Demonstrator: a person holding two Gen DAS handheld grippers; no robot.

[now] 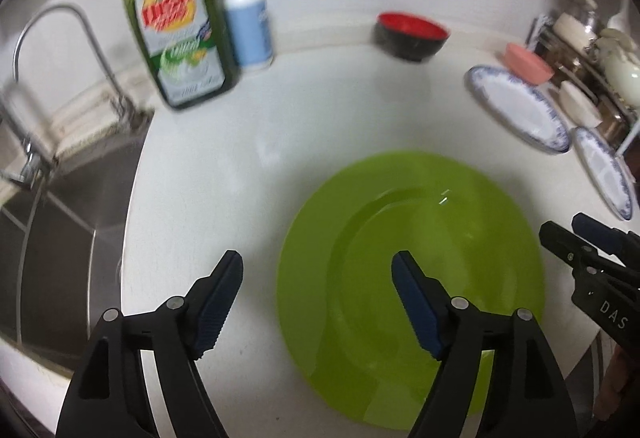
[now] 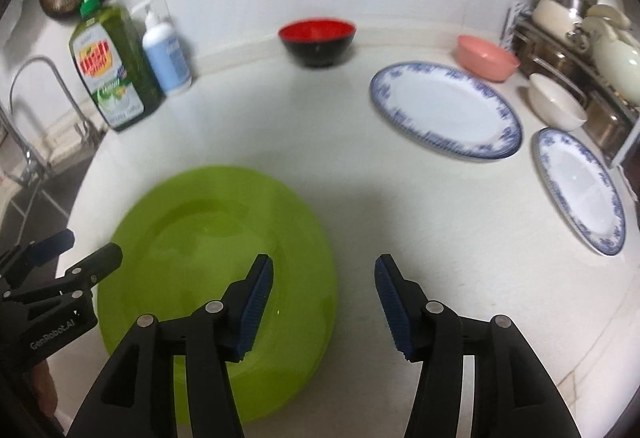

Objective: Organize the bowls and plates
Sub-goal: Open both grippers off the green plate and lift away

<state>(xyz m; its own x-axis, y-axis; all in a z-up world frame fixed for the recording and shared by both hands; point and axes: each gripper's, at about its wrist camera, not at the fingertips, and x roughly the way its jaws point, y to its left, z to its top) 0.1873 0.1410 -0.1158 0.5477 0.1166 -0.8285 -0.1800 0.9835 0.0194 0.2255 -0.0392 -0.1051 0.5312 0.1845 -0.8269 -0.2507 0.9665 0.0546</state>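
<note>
Green plate (image 1: 412, 278) lies flat on the white surface (image 1: 208, 174), closest to both cameras, with nothing stacked on it. My left gripper (image 1: 318, 298) hangs over its left rim, jaws spread wide and empty, one finger over bare surface and the other over the plate's well. My right gripper (image 2: 324, 302) sits at the plate's right edge, jaws likewise apart and holding nothing. Remaining dishes are spread out: red-and-black bowl (image 2: 317, 40) near the back wall, pink bowl (image 2: 486, 58) and white bowl (image 2: 556, 102) by the dish rack (image 2: 580, 50), and two blue-rimmed plates (image 2: 444, 110) (image 2: 580, 190) on the right, well apart from the green one. Sink (image 1: 68, 222) opens just left of the surface; dish soap bottle (image 1: 180, 30) and pump bottle (image 1: 248, 26) stand behind it. Judgement: sorting has barely begun. Risks: the plate lies flush, so a jaw may fail to get under the rim and only push it; a push leftward would send it toward the sink edge. Both views are somewhat blurred, so the height above the plate is uncertain, and closing early could miss the rim.
</note>
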